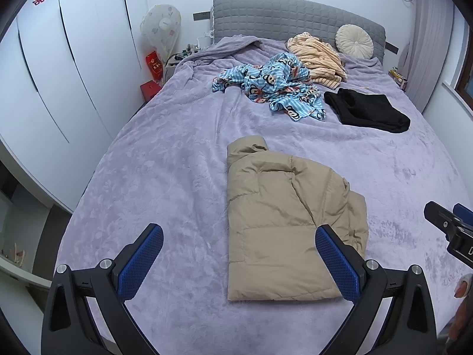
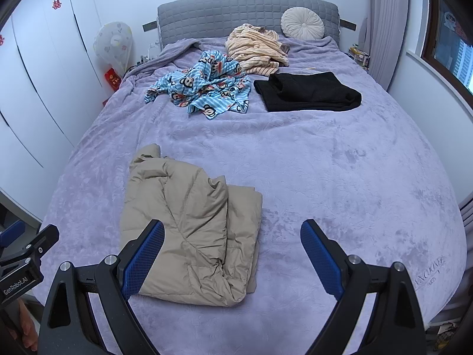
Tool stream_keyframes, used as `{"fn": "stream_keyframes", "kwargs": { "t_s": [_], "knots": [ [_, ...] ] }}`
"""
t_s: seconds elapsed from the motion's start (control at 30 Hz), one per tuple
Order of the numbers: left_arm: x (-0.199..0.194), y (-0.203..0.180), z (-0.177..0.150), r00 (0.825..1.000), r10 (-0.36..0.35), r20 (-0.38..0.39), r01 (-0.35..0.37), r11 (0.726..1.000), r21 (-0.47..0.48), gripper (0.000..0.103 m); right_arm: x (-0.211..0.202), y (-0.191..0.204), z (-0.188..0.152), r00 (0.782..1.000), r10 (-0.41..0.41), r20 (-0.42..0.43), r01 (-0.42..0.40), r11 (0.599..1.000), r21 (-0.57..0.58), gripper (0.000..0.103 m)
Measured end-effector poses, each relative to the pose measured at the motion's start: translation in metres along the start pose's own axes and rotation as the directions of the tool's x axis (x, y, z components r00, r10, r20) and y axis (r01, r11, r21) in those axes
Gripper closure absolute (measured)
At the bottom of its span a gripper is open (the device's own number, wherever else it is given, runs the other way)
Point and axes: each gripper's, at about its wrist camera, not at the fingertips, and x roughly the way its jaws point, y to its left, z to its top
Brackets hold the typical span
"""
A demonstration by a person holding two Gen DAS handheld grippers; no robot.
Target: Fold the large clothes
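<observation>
1. A tan puffer jacket (image 1: 283, 222) lay folded into a rough rectangle on the lilac bedspread (image 1: 165, 159), toward the foot of the bed and well apart from the grey headboard (image 1: 295, 14).
2. The left gripper (image 1: 239, 230) hung above the bedspread with its blue-padded fingers (image 1: 142, 260) spread wide and empty; one pad stood left of the jacket, the other over the jacket's near right corner, though the left wrist view did not show whether that pad touched the fabric.
3. The right gripper (image 2: 232, 230) was likewise wide apart and held nothing; in its own view the left pad overlapped the jacket's (image 2: 192, 230) near edge and the right pad stood over bare bedspread to the jacket's right.
4. Beyond the jacket, closer to the headboard, a blue cartoon-print garment (image 1: 275, 88) lay crumpled in a heap.
5. Just right of that heap, a black garment (image 1: 369, 109) lay folded flat.
6. Between the blue heap and the headboard sat a bunched peach striped garment (image 1: 319, 56), and a round cream cushion (image 1: 354, 41) leaned against the headboard beside it.
7. White wardrobe doors (image 1: 59, 74) stood left of the jacket's side of the bed.
</observation>
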Motion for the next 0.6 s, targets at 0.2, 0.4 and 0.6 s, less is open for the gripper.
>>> {"fn": "stream_keyframes", "kwargs": {
  "t_s": [0.2, 0.4, 0.6],
  "knots": [
    [0.0, -0.0006, -0.0006, 1.0, 0.002, -0.001, -0.002, 1.0, 0.001, 0.0, -0.0003, 0.0003, 0.0004, 1.0, 0.0, 0.001, 0.0, 1.0, 0.0, 0.008],
    [0.0016, -0.0011, -0.002, 1.0, 0.001, -0.001, -0.001, 1.0, 0.002, 0.0, -0.0006, 0.001, 0.0011, 1.0, 0.001, 0.001, -0.001, 1.0, -0.001, 0.008],
    [0.0023, -0.0016, -0.0022, 1.0, 0.003, 0.005, -0.003, 1.0, 0.006, 0.0, -0.0005, 0.0013, 0.0013, 1.0, 0.001, 0.0, -0.001, 1.0, -0.001, 0.008]
  ]
}}
